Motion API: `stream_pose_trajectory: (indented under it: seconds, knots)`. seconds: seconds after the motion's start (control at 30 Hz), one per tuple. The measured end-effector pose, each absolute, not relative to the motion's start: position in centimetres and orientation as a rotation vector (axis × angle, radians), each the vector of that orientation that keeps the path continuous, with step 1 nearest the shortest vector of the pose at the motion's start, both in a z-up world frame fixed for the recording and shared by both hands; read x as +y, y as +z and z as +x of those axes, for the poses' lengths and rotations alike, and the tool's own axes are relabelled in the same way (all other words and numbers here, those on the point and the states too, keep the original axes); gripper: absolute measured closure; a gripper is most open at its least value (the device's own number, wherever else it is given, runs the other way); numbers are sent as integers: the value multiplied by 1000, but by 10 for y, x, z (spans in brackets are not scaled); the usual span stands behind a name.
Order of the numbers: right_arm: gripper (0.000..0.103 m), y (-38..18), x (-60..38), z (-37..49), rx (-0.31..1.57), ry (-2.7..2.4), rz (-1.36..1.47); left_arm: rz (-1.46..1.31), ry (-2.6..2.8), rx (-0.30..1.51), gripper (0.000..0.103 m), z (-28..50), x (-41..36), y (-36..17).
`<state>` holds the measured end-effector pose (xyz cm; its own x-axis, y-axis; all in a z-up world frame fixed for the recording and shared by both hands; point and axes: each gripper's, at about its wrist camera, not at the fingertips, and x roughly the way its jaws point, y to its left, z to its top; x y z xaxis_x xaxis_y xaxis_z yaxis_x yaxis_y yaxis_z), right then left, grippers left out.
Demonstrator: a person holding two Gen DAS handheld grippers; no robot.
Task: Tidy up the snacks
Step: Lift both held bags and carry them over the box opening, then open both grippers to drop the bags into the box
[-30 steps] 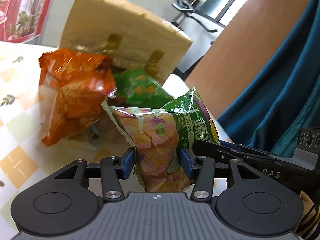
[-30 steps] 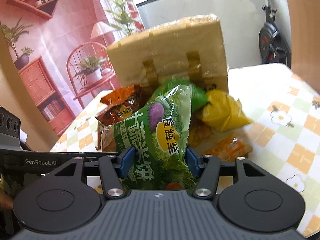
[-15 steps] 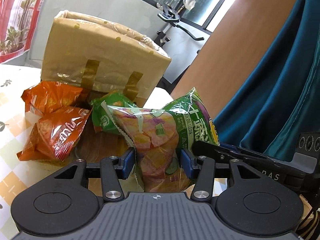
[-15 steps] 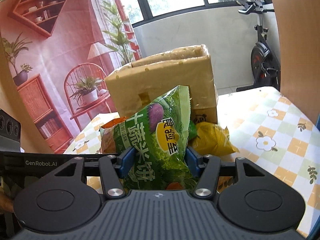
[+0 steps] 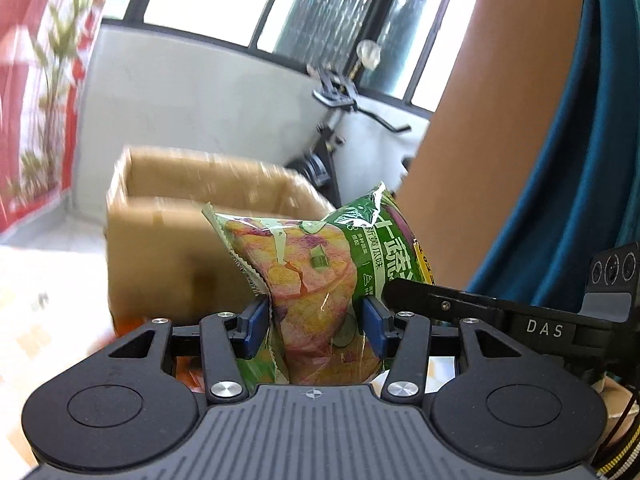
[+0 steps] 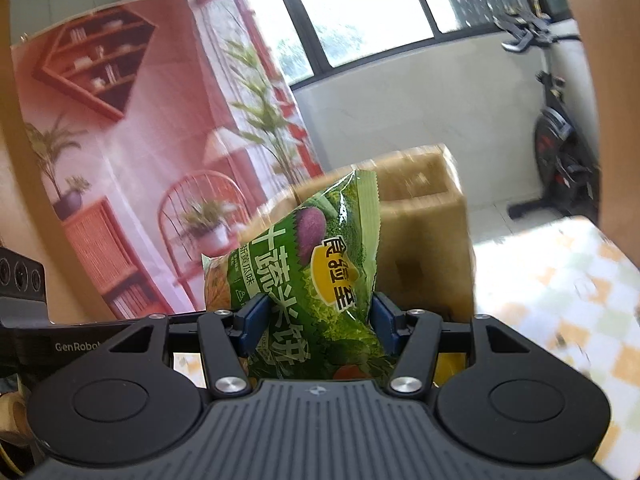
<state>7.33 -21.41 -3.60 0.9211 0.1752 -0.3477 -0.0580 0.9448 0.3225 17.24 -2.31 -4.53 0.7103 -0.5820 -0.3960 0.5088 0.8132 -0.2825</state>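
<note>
Left hand-held gripper: blue pads clamped on the snack bag's lower part, jaws partway closed.
Right hand-held gripper: pads pinch the same bag, green face toward it.
Bag: held off the counter between both, long axis upright, crimped top edge up; bottom hidden behind the gripper bodies.
Cardboard box: behind the bag, open top, motion-blurred.
Exercise bike: farthest, partly cut off.
</note>
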Motion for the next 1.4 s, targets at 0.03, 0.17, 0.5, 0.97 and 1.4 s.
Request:
stream_pose_trajectory:
  seconds: [0.03, 0.17, 0.5, 0.97, 1.4]
  knots:
    - [45, -31, -216, 82, 371, 132, 309, -142, -598, 478, 50, 179, -23, -39]
    - [45, -13, -219, 121, 329, 167, 300, -83, -555, 449, 48, 205, -27, -21]
    - [45, -5, -249, 219, 308, 205, 375, -1, -484, 469, 46, 281, -44, 3]
    - [45, -42, -298, 287, 277, 174, 549, 69, -418, 468, 46, 333, -69, -7]
    - [46, -59, -305, 292, 379, 88, 580, 67, -359, 534, 33, 340, -58, -17]
